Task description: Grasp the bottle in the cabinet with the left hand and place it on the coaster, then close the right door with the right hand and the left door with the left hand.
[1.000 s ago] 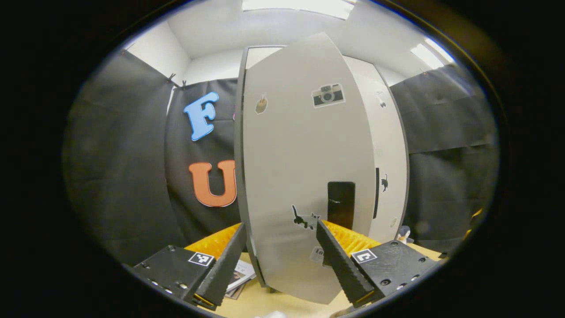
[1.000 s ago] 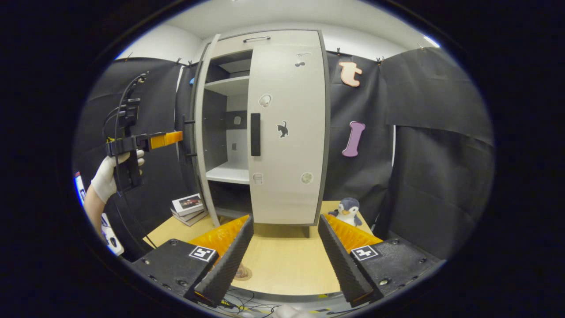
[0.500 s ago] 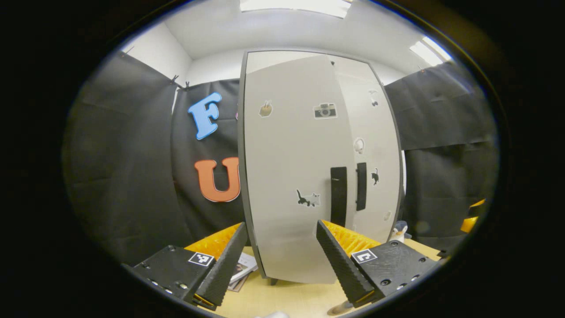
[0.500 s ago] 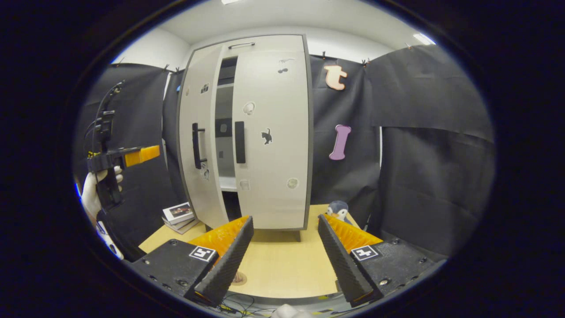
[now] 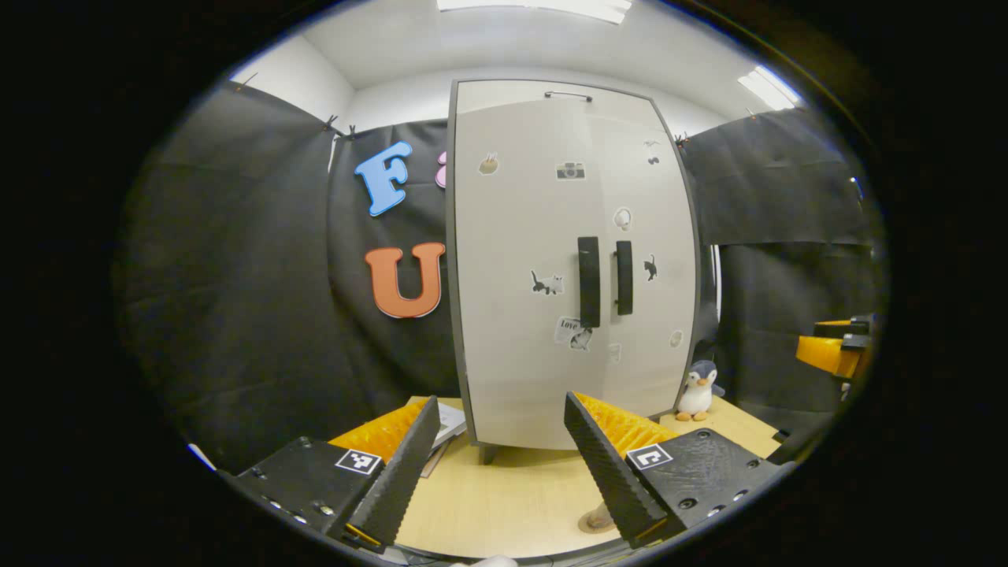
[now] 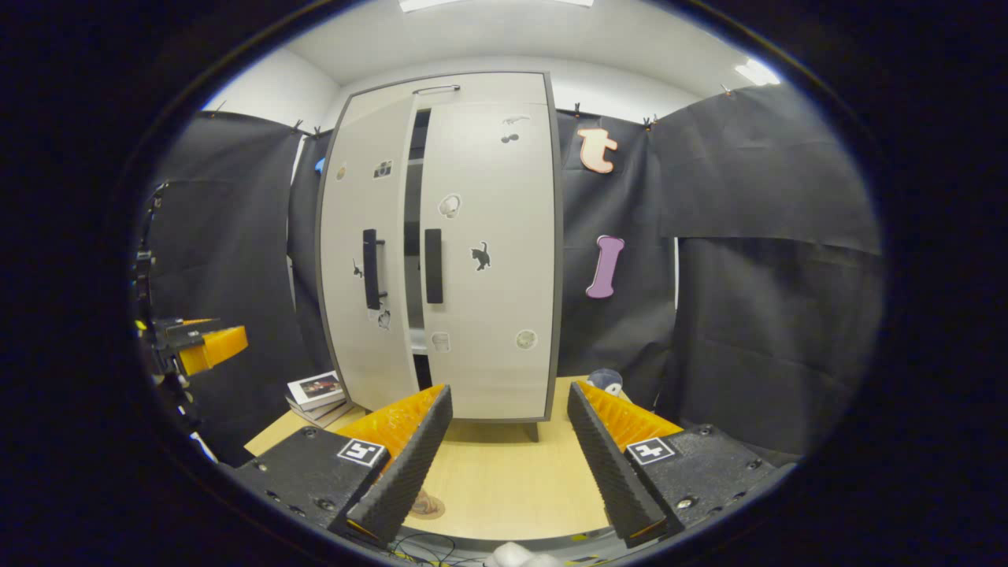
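left door [image 6: 366,260] centre frame, narrow gap left | stiff, light; push by handle [image 6: 370,268] | left tool [image 5: 496,465] wide open, empty

Wood table [image 6: 504,480] w/ cabinet [image 6: 441,252], books [image 6: 316,391], penguin toy [image 5: 696,391], coaster [image 6: 429,504].

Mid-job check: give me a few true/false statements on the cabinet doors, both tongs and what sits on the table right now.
1. The left door is wide open. False: nearly shut, with a narrow gap showing in the right gripper view.
2. The right door is closed. True.
3. The left tongs grip a door handle. False: open, holding nothing.
4. The right tongs are open and empty. True.
5. A penguin toy stands on the table beside the cabinet. True.
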Action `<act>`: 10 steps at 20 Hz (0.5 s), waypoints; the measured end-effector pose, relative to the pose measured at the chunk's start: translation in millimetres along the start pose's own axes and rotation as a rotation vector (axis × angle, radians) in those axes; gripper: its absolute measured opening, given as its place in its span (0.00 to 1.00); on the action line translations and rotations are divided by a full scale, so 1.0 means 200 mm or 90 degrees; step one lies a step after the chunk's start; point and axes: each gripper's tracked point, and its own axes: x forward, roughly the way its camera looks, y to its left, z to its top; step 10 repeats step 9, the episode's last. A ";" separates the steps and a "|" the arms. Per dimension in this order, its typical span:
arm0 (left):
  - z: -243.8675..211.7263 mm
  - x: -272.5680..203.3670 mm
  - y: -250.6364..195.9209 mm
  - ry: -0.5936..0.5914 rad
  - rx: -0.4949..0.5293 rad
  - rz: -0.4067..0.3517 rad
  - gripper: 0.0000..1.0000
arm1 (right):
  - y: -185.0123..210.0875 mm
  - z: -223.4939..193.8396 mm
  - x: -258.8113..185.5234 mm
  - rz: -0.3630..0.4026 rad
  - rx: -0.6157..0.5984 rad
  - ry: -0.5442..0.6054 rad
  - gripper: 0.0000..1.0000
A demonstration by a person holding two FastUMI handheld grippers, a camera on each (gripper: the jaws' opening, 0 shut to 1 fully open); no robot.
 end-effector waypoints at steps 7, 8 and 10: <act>0.00 -0.04 -0.02 -0.010 -0.007 -0.004 0.98 | 0.07 0.00 0.01 0.006 -0.009 -0.007 0.96; 0.01 -0.03 -0.02 -0.013 -0.011 -0.008 0.98 | 0.08 0.00 0.01 0.007 -0.010 -0.008 0.96; 0.01 -0.04 -0.03 -0.013 -0.013 -0.011 0.98 | 0.08 0.00 0.02 0.007 -0.010 -0.009 0.96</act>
